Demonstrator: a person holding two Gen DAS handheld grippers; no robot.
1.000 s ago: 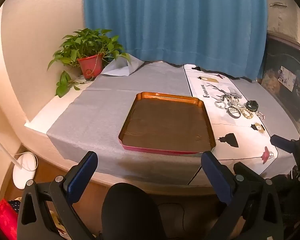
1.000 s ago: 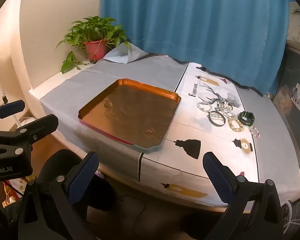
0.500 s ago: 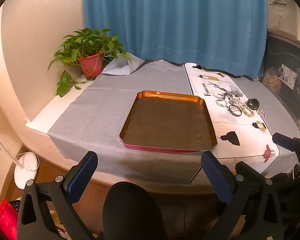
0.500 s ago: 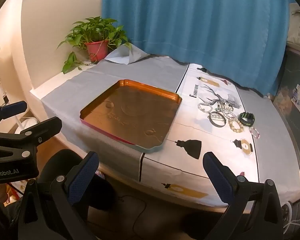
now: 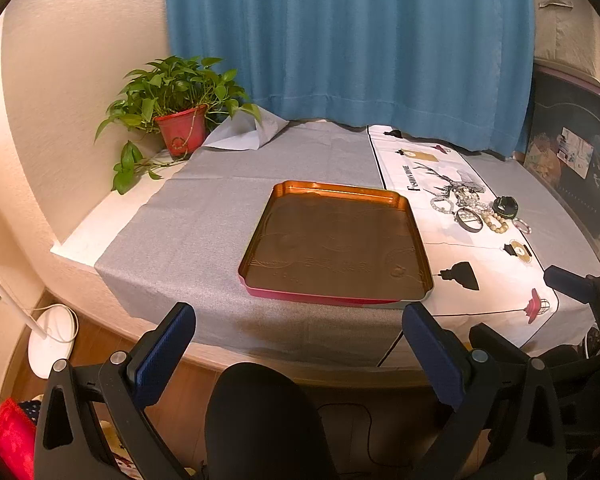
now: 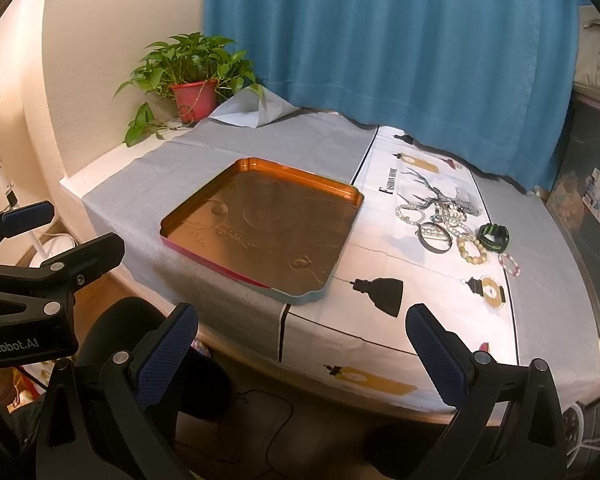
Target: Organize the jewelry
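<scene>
Copper tray (image 6: 260, 224) bare; jewelry pile (image 6: 452, 228) beside it (on printed cloth (image 6: 428, 304)); left gripper (image 5: 300, 344), right gripper (image 6: 302, 340) both spread wide, holding nothing.

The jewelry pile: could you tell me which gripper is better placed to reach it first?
Right. The jewelry lies right of the tray, ahead of the open right gripper; the open left gripper faces the tray.

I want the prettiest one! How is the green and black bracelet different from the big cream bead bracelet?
The green and black bracelet is dark, chunky and stands on edge; the cream bead bracelet is pale, made of round beads, and lies flat. Both sit on the white printed cloth, right of the tray.
</scene>
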